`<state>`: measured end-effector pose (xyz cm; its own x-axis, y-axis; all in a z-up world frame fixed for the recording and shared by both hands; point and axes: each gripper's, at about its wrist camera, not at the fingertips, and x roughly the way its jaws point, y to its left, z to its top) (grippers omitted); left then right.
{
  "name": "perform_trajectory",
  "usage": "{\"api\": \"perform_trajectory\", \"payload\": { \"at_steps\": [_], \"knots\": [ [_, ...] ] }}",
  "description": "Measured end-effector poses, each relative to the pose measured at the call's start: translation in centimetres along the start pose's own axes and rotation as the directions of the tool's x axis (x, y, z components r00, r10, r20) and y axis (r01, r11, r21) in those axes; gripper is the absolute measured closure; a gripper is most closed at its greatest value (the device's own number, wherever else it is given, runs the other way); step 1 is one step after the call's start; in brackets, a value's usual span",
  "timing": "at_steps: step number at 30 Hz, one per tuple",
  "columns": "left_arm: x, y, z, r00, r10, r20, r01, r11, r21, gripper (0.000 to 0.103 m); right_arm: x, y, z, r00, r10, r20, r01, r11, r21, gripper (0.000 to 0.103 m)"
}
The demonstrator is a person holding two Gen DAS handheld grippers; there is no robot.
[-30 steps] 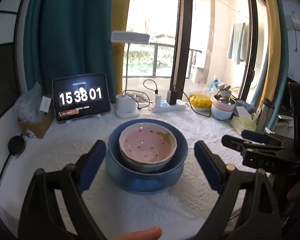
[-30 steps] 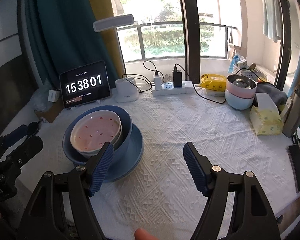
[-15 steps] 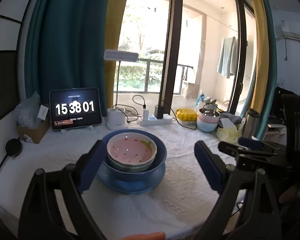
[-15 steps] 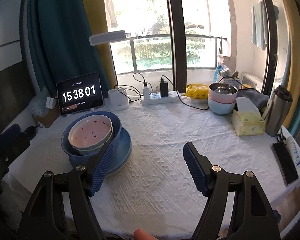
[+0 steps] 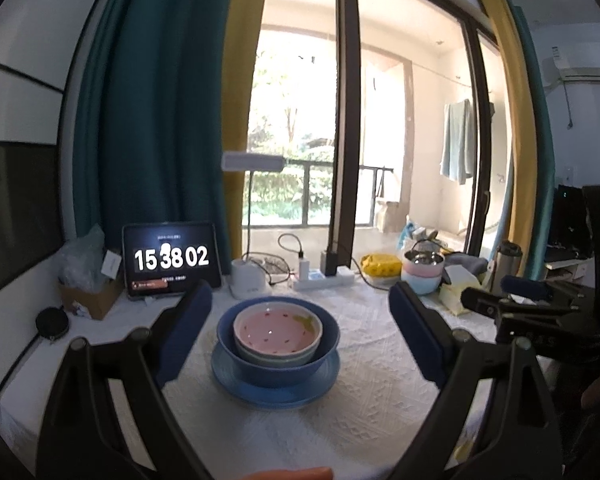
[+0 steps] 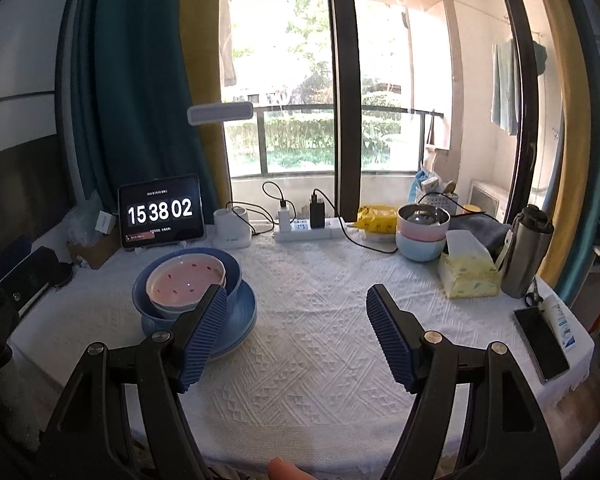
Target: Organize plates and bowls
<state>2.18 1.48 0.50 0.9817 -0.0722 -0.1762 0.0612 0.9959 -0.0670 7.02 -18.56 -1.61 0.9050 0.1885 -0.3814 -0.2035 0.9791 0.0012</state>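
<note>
While your left hand-held gripper (image 5: 300,334) and right hand-held gripper (image 6: 296,330) gape empty, the pink bowl (image 5: 278,330) sits nested in the blue bowl (image 5: 278,366).

Right tool (image 6: 296,322) spread wide, empty, above tablecloth (image 6: 320,344); pink bowl (image 6: 185,283) nested in blue bowl (image 6: 230,270) on plate (image 6: 242,316).

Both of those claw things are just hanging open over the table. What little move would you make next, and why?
Probably nothing more than drawing both back. The pink bowl already sits nested in the blue bowl on the blue plate, and the left gripper and right gripper are both open and empty, clear of the stack. A second bowl stack by the window already looks tidy too.
</note>
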Motion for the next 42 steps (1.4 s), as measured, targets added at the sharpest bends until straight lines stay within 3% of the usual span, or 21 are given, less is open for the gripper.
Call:
{"api": "perform_trajectory", "payload": {
  "at_steps": [16,42],
  "knots": [
    [-2.0,-0.1,1.3,0.998,0.020,0.062,-0.018,1.000,-0.019,0.012,-3.8,-0.2,0.9,0.994,-0.030,0.103,0.031,0.999,-0.014,0.028],
    [-2.8,-0.2,1.9,0.998,0.004,0.069,-0.001,0.999,-0.040,0.012,-4.8,-0.8,1.3,0.991,-0.049,0.122,0.049,0.999,0.001,0.028]
  ]
}}
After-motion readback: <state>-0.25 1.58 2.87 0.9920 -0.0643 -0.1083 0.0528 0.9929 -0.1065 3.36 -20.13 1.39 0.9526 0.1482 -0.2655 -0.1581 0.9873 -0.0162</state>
